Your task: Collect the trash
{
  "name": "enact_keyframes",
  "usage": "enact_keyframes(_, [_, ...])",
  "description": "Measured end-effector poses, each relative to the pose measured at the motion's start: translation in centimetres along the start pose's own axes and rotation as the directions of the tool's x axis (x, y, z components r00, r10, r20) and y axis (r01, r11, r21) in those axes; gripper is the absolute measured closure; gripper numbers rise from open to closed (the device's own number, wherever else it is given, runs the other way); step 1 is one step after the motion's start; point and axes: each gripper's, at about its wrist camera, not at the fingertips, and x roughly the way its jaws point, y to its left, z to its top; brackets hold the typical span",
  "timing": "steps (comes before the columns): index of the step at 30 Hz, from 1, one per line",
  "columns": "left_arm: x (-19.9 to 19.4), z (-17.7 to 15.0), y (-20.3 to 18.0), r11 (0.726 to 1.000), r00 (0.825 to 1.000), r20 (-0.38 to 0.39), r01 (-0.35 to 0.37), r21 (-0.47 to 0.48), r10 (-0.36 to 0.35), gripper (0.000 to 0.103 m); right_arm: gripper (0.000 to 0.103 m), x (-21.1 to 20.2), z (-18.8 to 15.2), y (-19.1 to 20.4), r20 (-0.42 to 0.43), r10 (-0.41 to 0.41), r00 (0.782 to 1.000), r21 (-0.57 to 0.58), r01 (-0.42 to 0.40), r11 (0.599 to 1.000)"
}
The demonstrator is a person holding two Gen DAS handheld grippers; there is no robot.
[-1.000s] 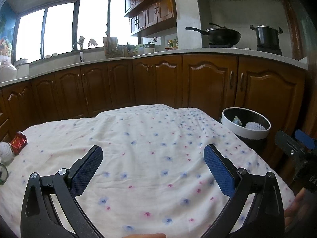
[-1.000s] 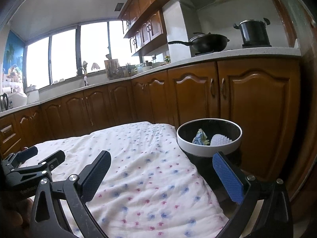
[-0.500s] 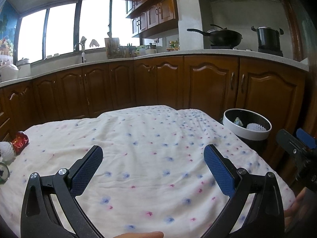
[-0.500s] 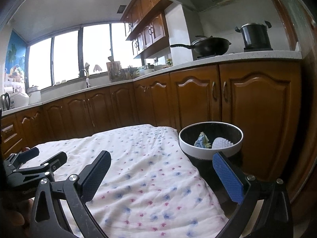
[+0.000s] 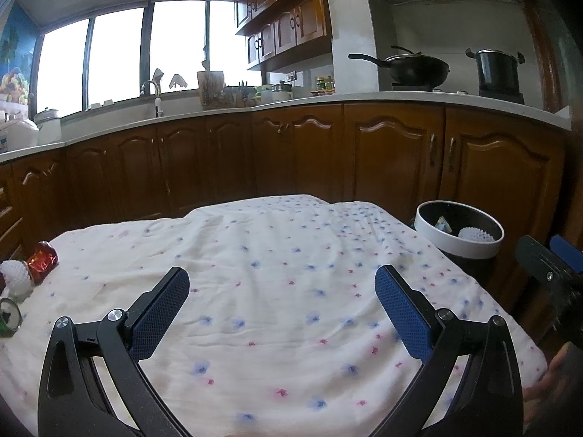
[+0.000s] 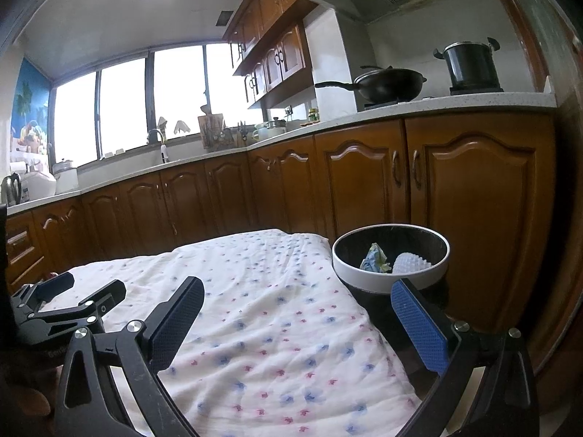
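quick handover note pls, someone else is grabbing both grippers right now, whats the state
Left gripper: open, empty, above the middle of the floral tablecloth.
Right gripper: open, empty, near the table's right edge, facing the trash bin.
Done: the bin, standing off the table's right side, already holds a crumpled blue-green wrapper and a white foam fruit net.
Left: three pieces at the table's far left edge: a red foil wrapper, another white foam net, and a small round item cut off by the picture's edge, too partial to identify. Carry each to the bin.
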Motion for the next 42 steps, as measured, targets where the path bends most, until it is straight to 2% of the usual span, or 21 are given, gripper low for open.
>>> enact_keyframes(42, [0.14, -0.15, 0.29, 1.000, 1.000, -0.011, 0.004, -0.002, -0.004, 0.000, 0.000, 0.08, -0.19, 0.31, -0.006, 0.003, 1.000, 0.002, -0.003, 1.000])
